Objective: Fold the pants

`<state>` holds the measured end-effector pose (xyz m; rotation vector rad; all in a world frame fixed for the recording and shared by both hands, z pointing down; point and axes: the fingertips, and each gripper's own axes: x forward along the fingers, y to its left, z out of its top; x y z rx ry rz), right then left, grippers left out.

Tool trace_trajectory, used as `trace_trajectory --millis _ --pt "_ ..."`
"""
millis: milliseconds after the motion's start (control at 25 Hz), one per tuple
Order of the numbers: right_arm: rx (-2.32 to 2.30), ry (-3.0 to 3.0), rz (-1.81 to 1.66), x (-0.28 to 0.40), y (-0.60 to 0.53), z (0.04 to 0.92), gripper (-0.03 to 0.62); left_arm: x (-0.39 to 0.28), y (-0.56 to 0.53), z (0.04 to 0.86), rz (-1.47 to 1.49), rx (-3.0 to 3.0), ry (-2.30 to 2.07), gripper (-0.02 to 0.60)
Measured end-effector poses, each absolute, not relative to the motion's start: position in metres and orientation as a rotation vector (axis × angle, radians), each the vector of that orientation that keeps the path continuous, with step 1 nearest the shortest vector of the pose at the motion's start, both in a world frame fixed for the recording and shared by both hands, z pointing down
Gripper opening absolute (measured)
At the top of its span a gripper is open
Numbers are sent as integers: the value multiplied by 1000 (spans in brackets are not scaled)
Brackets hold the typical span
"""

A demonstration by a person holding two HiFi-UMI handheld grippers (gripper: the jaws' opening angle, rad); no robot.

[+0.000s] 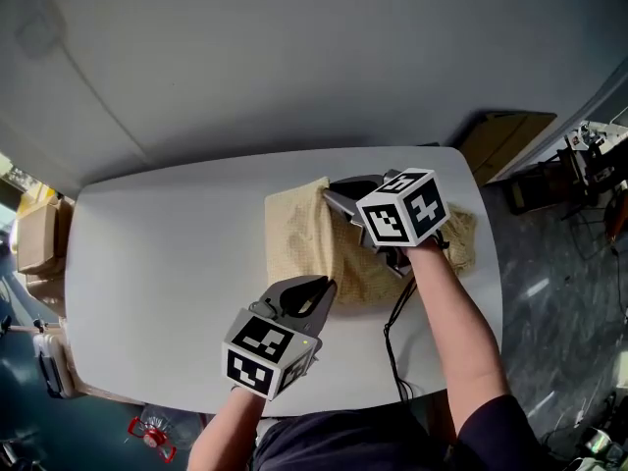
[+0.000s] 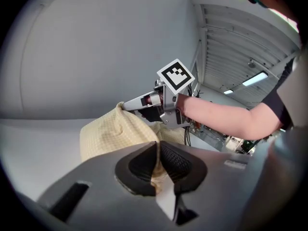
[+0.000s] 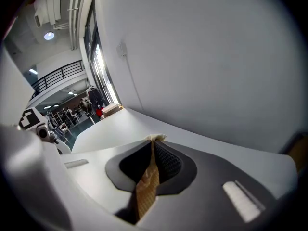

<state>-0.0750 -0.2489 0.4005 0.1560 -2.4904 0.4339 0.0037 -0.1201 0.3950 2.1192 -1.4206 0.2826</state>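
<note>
The left gripper point(image 1: 316, 290), nearest, has its jaws closed on a pinch of the near edge of the pants point(image 1: 299, 238), with cream checked cloth showing between the pads point(image 2: 175, 161) in its own view. Beyond it, the right gripper point(image 1: 331, 194) is likewise clamped on a strip of the same cloth, holding the far corner raised above the table point(image 1: 157, 253). The rest of the pants lies bunched on the table's right half.

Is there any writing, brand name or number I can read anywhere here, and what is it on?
No readable text anywhere.
The cubes on the left gripper and right gripper carry only black-and-white square patterns, no letters.
The pants and table show no print.
</note>
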Motion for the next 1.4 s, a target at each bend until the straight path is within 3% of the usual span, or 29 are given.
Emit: trace_trajectory --millis 240,600,760,840,1120,1280,1400 --pt "247 -2393 476 -20 -281 441 21 60 -150 432 472 2173 -1373 23" --pt "300 -2317 472 12 -300 477 36 93 -167 466 532 2173 -1316 38" --pt "339 -2319 467 26 -310 467 95 104 -162 458 481 2196 -1241 142" --pt "373 -2376 474 30 -317 447 98 105 -159 444 454 2214 -1254 164" --pt "268 -2481 442 0 -285 407 74 51 -135 429 441 2093 -1524 55" --pt "168 -2434 422 -40 -244 415 80 -3 -103 463 516 1938 -1567 103" --pt "110 -2369 369 -70 -219 425 89 -21 -93 473 417 1901 -1536 120"
